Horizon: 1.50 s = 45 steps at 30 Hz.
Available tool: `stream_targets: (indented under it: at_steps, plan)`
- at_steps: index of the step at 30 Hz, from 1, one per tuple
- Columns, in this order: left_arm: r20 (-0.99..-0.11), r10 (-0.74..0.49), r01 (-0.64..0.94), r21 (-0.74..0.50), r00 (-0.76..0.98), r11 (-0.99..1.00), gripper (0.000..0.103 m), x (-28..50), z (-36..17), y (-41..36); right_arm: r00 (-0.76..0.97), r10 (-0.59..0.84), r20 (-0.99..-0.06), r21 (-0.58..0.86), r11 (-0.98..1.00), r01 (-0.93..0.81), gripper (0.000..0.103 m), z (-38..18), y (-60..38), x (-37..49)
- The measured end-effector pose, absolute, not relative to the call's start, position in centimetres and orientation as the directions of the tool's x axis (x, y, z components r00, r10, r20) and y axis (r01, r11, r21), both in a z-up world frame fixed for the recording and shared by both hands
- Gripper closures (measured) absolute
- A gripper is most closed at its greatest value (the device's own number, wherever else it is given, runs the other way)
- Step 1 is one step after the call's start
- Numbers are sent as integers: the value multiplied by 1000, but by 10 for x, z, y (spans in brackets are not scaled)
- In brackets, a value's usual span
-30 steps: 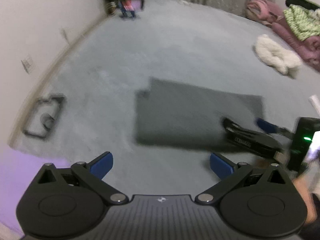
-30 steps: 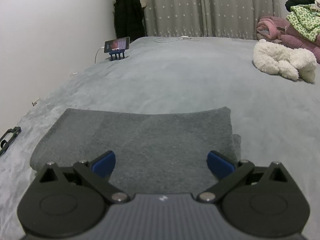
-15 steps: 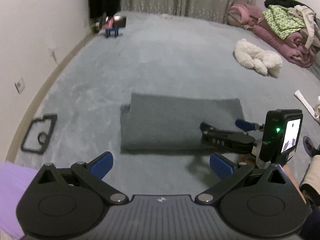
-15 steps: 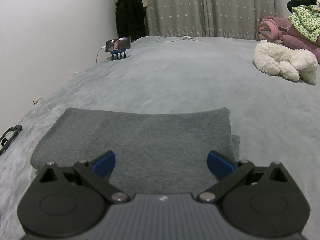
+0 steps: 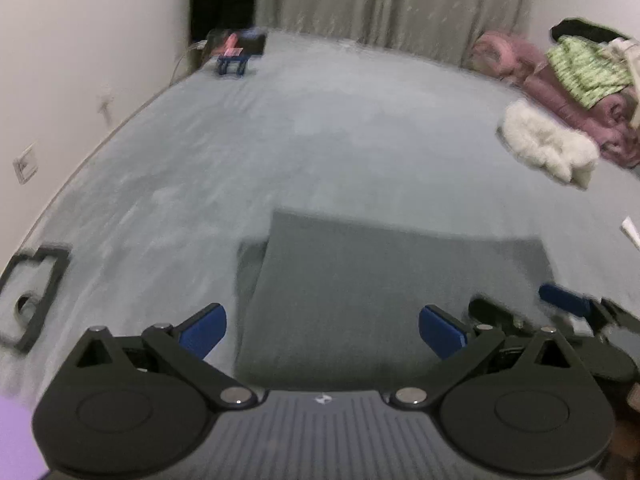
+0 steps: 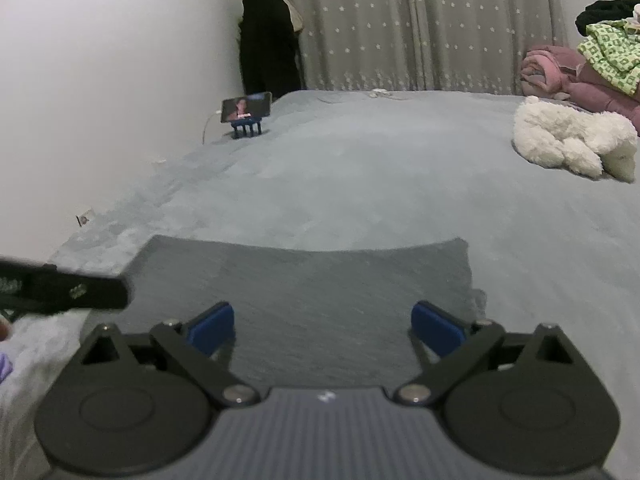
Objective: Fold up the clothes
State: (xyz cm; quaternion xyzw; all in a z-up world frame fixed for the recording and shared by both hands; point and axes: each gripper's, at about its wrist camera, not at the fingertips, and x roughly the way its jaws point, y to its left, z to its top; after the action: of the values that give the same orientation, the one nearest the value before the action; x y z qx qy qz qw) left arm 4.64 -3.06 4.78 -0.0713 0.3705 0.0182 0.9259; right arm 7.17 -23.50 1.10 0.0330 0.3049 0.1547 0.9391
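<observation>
Nearest: left gripper (image 5: 322, 330) and right gripper (image 6: 322, 326), both spread wide, holding nothing, poised low over the near edge of the bed (image 6: 360, 168). Just beyond: dark grey cloth (image 6: 312, 296), lying flat near that edge as a neat rectangle (a lower layer peeking out at one side). Fits either a fold just laid down or another fold about to come; hard to tell which. Farther: phone on a stand (image 6: 247, 114) by the bed's left edge, white fluffy thing (image 6: 572, 142) and heaped clothes (image 6: 600, 64) toward the far right corner.

A phone (image 6: 246, 107) on a blue stand (image 6: 247, 129) sits by the wall; a white plush toy (image 6: 572, 140) lies near pink bedding (image 6: 560, 74).
</observation>
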Motion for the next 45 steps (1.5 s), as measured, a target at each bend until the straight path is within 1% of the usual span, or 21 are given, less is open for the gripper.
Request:
stream_targets:
  at_steps: [2,4,6,9,11,16,18,26,29,33,35,38,41,45]
  plan:
    - [-668,-8,-85,-107,744,991,0,55,43,-34,763,326,-558,170,945,-279,8,12,-235,71]
    - [-667,-6,-96,-116,745,989,0,62,34,-37,760,336,-556,177,941,-287,9,11,-234,70]
    - [-667,-4,-104,-123,745,987,0,67,24,-39,759,329,-563,158,943,-292,9,9,-232,70]
    - [-684,28,-111,-77,729,991,0,71,7,-42,746,311,-589,141,948,-284,9,1,-231,74]
    - [-692,28,-103,-67,721,992,0,74,-1,-40,744,304,-596,131,950,-283,9,-2,-232,76]
    - [-707,-4,-91,-97,707,991,0,78,-11,-32,729,296,-617,122,951,-283,8,-10,-236,81]
    - [-699,-13,-84,-105,715,991,0,76,-14,-29,724,295,-624,115,951,-288,8,-13,-237,83]
    - [-724,-16,-87,-105,690,991,0,71,-7,-21,736,291,-611,125,954,-273,6,-19,-239,75]
    - [-716,8,-79,-66,698,995,0,70,-3,-19,739,284,-611,132,957,-259,6,-16,-240,72]
    - [-722,-12,-89,-102,692,991,0,69,-9,-13,736,280,-616,140,959,-248,6,-13,-246,70]
    - [-714,-16,-80,-100,700,992,0,70,-7,-12,734,278,-620,145,960,-241,6,-9,-254,71]
    - [-695,-13,-56,-77,719,995,0,67,-7,-11,751,272,-601,167,962,-215,4,-5,-262,74]
    - [-693,-28,-49,-91,720,995,0,67,-8,-8,768,265,-583,190,964,-189,3,-2,-271,77]
    - [-671,-47,-34,-107,740,994,0,70,-2,-4,790,255,-558,220,963,-155,8,4,-283,80]
